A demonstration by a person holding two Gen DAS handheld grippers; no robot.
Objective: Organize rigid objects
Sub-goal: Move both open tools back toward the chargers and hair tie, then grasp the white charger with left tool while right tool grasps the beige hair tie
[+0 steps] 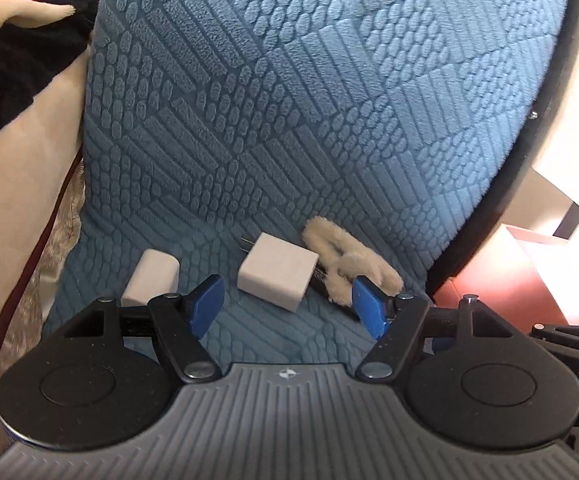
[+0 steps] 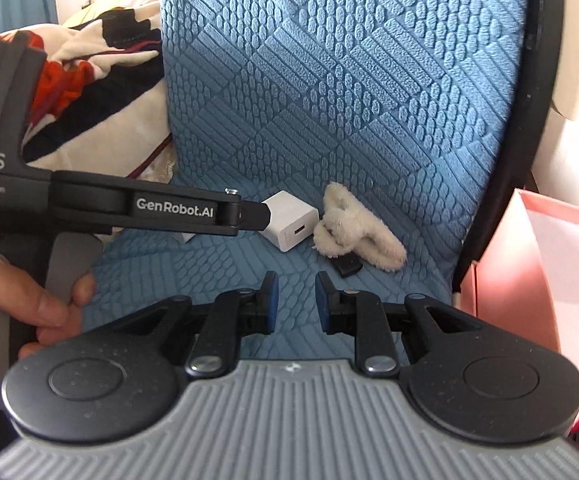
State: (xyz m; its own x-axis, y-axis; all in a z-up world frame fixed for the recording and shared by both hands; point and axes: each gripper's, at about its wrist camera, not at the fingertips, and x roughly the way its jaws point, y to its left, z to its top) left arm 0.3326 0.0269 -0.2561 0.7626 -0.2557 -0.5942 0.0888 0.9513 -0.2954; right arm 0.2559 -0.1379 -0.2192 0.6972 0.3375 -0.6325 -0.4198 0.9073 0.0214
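Left hand-held gripper point(image 1: 287, 306): jaws spread wide, nothing between them, blue pads point(image 1: 208, 305) facing inward. It hovers low over a blue quilted cushion point(image 1: 329, 100).

Charger point(image 1: 277, 271), white cube with prongs at its far end: lies flat on the cushion just ahead of the left hand-held gripper, in line with the gap between the pads, touching neither. In the right wrist view the same charger point(image 2: 289, 220) shows a USB port on the face turned toward the camera.

Second white block point(image 1: 151, 278): rests on the cushion ahead and left of the left pad, partly hidden behind the finger linkage.

Fuzzy clip point(image 1: 349, 264), cream coloured: lies ahead and right, beside the charger and close to the right pad; whether it touches the charger cannot be told. A small black piece point(image 2: 345, 267) lies at its near edge.

Right hand-held gripper point(image 2: 296, 300): jaws parted by a narrow gap, holding nothing. The clip and black piece lie just ahead and slightly right of it.

The person's left hand point(image 2: 21, 300) grips the handle of the left tool, whose arm reaches across toward the charger.

Patterned fabric point(image 2: 89, 92) lies left of the cushion; a pink box point(image 2: 537, 280) stands to its right.
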